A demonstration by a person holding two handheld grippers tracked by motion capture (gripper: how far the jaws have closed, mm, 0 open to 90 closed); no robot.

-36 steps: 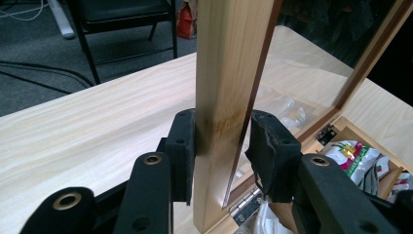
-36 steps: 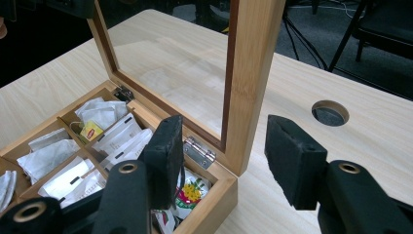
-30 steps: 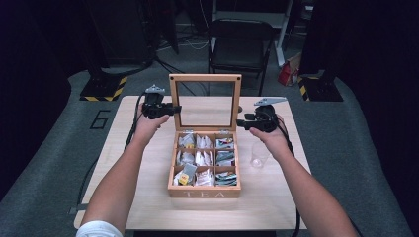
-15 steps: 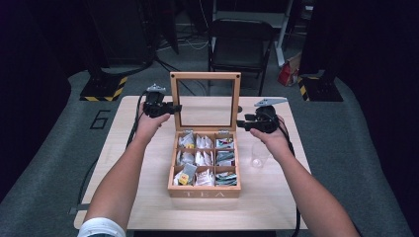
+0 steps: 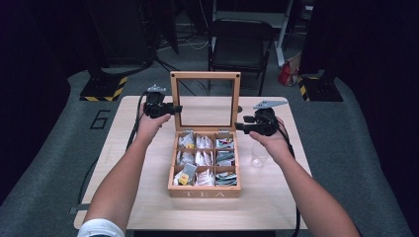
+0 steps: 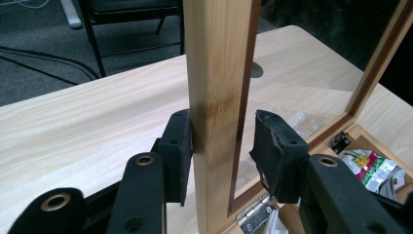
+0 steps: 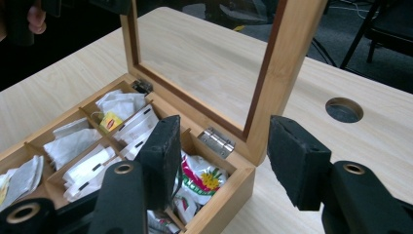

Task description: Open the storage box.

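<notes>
A wooden tea box stands open at mid-table, its compartments full of tea bags. Its glass lid stands upright. My left gripper straddles the lid's left frame post. Its jaws have just been opening: one pad still touches the wood, the other pad stands off it. My right gripper hovers open by the lid's right side. In the right gripper view its jaws hang over the box's back corner compartment with nothing between them.
A clear glass stands on the table right of the box, under my right wrist. A cable hole sits in the tabletop behind the lid. A black chair stands beyond the far edge.
</notes>
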